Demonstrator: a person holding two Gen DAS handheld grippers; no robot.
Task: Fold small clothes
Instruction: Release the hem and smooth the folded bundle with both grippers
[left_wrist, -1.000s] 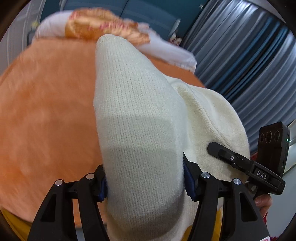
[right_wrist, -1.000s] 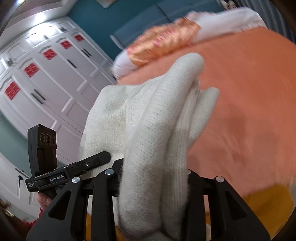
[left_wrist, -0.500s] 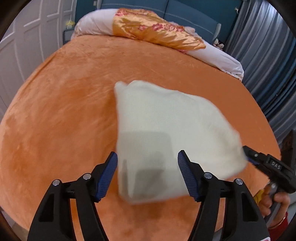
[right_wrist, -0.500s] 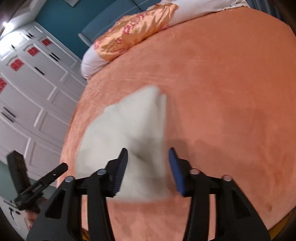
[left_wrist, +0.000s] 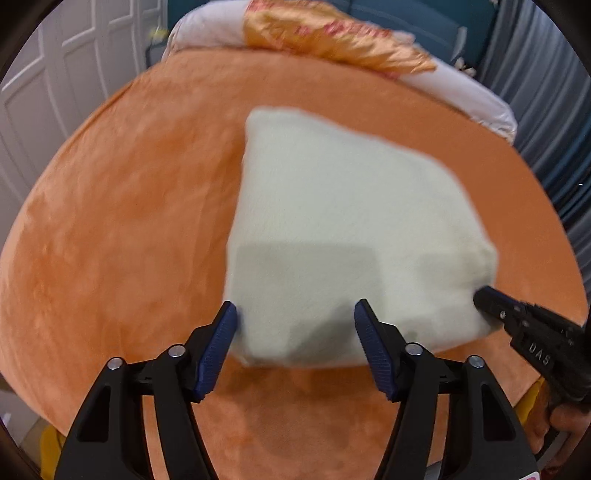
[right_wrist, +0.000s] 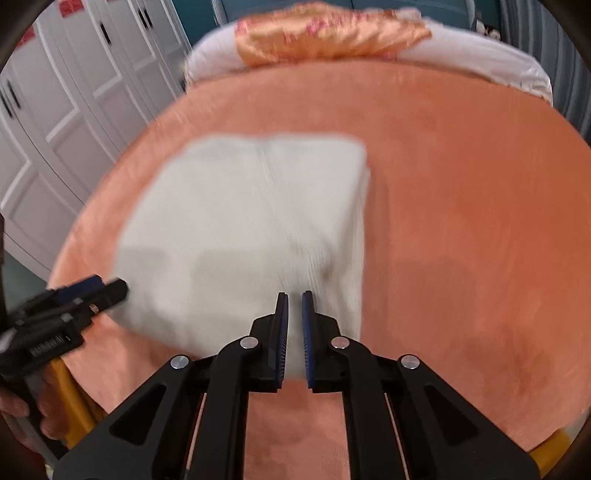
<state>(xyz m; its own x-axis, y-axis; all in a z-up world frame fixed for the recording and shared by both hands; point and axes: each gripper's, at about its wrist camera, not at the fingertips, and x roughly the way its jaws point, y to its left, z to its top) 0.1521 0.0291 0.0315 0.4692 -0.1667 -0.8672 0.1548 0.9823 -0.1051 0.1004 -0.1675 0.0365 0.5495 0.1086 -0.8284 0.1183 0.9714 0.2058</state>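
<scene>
Left wrist view: left gripper (left_wrist: 295, 314), jaws spread, has released the folded cream garment (left_wrist: 343, 229), now lying at twelve o'clock on the orange bedspread (left_wrist: 110, 221). Right gripper (right_wrist: 293, 302) jaws nearly pressed together, empty. Fold appears complete.

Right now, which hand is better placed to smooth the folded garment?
Left, probably. Its tongs are open at the garment's near edge; the right tongs look nearly shut at its edge.

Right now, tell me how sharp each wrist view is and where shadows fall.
Left wrist view: the folded cream garment is motion-blurred, the left gripper sharp; a grey shadow crosses the garment's near half. Right wrist view: the garment and orange bedspread are smeared, the right gripper crisp; fisheye bends the bed's edges.
</scene>
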